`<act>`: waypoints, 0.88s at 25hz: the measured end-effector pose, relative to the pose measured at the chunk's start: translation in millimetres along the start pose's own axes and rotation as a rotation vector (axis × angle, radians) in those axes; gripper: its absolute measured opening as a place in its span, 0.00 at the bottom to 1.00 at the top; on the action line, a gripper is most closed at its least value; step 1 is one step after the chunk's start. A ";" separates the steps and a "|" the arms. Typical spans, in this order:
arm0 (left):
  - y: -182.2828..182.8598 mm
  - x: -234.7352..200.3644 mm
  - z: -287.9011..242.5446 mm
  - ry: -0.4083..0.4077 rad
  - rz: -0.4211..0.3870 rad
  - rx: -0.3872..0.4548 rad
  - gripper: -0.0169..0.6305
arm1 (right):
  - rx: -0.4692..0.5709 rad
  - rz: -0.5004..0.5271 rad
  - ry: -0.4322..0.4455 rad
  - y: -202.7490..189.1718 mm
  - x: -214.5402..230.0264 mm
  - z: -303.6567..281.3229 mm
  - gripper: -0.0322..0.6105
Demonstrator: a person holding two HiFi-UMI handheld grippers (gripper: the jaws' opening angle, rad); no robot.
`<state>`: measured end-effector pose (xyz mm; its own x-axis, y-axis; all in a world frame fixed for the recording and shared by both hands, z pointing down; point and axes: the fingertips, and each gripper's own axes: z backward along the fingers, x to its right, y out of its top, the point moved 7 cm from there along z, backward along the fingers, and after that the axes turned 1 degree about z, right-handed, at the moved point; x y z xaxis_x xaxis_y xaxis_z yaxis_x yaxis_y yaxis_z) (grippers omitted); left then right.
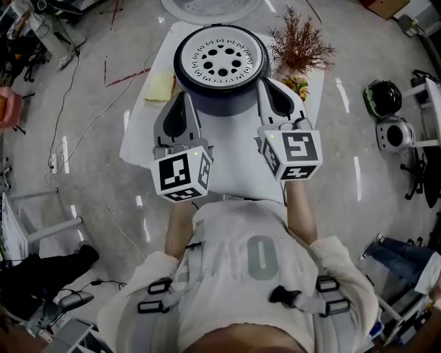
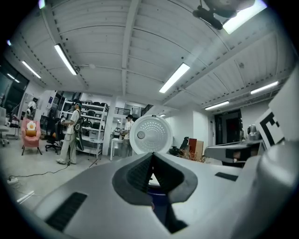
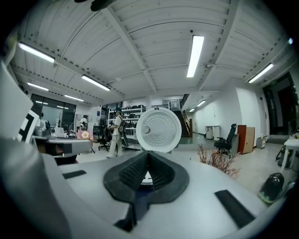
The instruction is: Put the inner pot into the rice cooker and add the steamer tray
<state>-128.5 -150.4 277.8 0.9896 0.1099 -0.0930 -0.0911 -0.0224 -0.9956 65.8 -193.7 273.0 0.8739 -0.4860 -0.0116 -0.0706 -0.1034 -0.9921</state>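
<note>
While holding over the tabletop [image 1: 234,176], keep level: left hand-held gripper [image 1: 182,100] clamped tight on the rim of the inner pot [image 1: 220,96], steamer tray [image 1: 219,61] seated inside, right hand-held gripper [image 1: 270,88] clamped likewise opposite. Lower squarely before the raised lid [image 1: 210,7]. Mind yellow cloth [image 1: 160,86] left, dried plant [image 1: 300,41] right, both close.

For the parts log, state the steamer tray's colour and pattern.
White steamer tray, dotted with round holes; best in head view.

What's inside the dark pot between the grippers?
The white perforated steamer tray sits in the mouth of the dark pot, filling it. Whatever lies beneath the tray is hidden.
</note>
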 end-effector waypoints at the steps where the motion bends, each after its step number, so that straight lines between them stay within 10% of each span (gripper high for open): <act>1: -8.8 3.1 2.0 -0.006 0.007 -0.012 0.06 | -0.008 -0.018 0.003 -9.9 0.2 2.6 0.06; 22: -34.5 23.1 -10.3 -0.071 -0.029 -0.064 0.06 | -0.116 -0.073 0.017 -49.6 5.1 16.9 0.06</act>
<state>-101.4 -157.3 310.2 0.9811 0.1815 -0.0669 -0.0529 -0.0810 -0.9953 81.9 -176.4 320.0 0.8706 -0.4880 0.0630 -0.0635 -0.2384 -0.9691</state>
